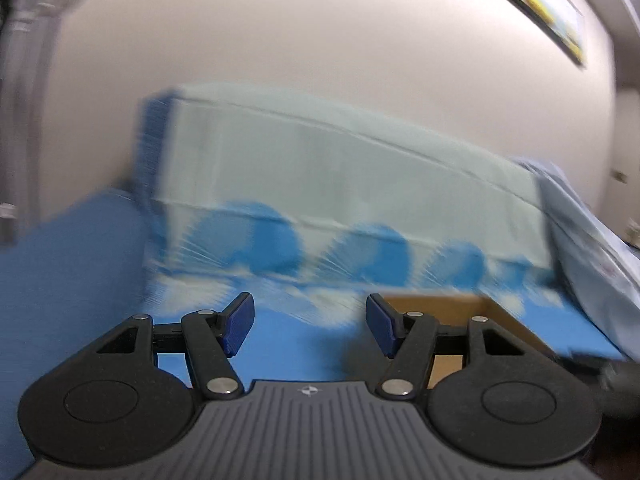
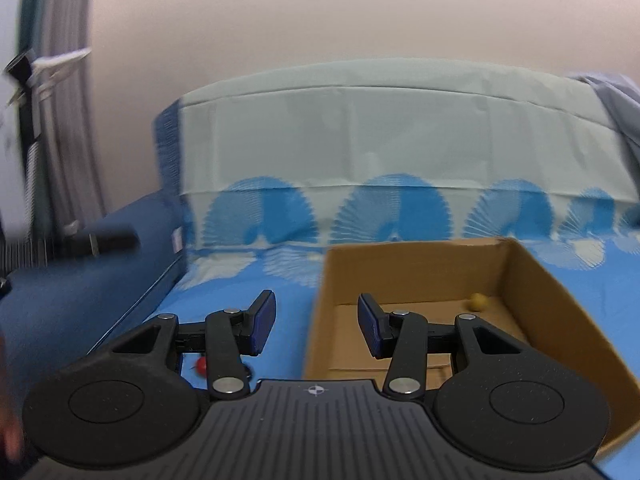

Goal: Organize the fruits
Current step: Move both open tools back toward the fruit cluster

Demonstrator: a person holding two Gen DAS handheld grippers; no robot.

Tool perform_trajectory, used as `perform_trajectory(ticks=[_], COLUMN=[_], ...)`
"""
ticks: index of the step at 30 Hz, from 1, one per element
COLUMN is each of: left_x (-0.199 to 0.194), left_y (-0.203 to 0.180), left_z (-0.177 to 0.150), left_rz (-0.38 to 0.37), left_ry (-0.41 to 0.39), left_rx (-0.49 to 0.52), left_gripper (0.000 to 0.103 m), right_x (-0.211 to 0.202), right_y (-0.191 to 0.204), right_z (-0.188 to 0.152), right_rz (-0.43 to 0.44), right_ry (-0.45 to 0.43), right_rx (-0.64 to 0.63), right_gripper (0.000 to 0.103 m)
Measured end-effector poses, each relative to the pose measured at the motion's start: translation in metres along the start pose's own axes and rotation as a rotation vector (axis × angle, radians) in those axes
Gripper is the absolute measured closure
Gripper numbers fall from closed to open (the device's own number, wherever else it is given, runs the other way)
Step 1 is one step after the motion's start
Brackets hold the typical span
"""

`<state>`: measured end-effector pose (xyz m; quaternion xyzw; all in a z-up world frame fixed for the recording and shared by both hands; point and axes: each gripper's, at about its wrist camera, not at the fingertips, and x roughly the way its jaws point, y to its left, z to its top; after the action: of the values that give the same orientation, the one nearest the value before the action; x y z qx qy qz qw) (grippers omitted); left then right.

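Cardboard fills the lower right of the right wrist view: an open brown box sits on a blue sheet printed with pale fan shapes. Deep in the box, near its far right corner, lies a small yellow fruit, resting on the box floor and clear of the walls as far as can be told. The right gripper hovers at the bottom centre of that view with its blue-padded jaws parted to a middling gap and nothing between them; the left wall of the box shows through the gap. Just under its left finger, at the lower left, a small red fruit peeks out on the sheet, mostly hidden by the black linkage, so its kind cannot be told.

Behind the box a pale green cushion stands upright against a plain wall, and a dark blue armrest runs along the left side. A dark blurred object lies across that armrest; what it is cannot be told.

The left wrist view is smeared by motion. The left gripper sits at the bottom centre, jaws fairly wide apart and empty, over the blue sheet. A corner of the box shows just right of its right finger. A framed picture hangs at the upper right.
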<state>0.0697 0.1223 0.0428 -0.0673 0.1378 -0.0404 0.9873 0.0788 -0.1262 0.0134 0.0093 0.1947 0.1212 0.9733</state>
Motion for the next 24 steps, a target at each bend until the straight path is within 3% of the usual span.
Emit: perform_trajectory(ticks=[4, 7, 13, 16, 17, 19, 21, 24], left_x=[-0.008, -0.002, 0.029, 0.039, 0.037, 0.022, 0.006, 0.006], left_y=[0.047, 0.080, 0.122, 0.149, 0.154, 0.140, 0.113, 0.071], left_z=[0.028, 0.047, 0.052, 0.046, 0.044, 0.046, 0.048, 0.050], left_rz=[0.265, 0.443, 0.597, 0.620, 0.682, 0.827, 0.767, 0.612], left_ry=[-0.066, -0.078, 0.054, 0.197, 0.230, 0.160, 0.057, -0.011], left_rx=[0.150, 0.226, 0.325, 0.222, 0.197, 0.202, 0.246, 0.324], left_gripper=[0.035, 0.029, 0.029, 0.025, 0.025, 0.025, 0.019, 0.015], right_x=[0.010, 0.020, 0.036, 0.044, 0.047, 0.052, 0.055, 0.060], right_y=[0.027, 0.040, 0.055, 0.061, 0.062, 0.065, 0.066, 0.069], right_z=[-0.006, -0.010, -0.017, -0.020, -0.020, -0.022, -0.023, -0.024], right_rz=[0.040, 0.064, 0.093, 0.103, 0.105, 0.110, 0.115, 0.128], right_ry=[0.017, 0.039, 0.075, 0.090, 0.094, 0.102, 0.107, 0.118], right_rx=[-0.079, -0.099, -0.126, -0.147, -0.152, -0.156, -0.151, -0.146], right_gripper=[0.055, 0.055, 0.055, 0.055, 0.055, 0.055, 0.055, 0.055])
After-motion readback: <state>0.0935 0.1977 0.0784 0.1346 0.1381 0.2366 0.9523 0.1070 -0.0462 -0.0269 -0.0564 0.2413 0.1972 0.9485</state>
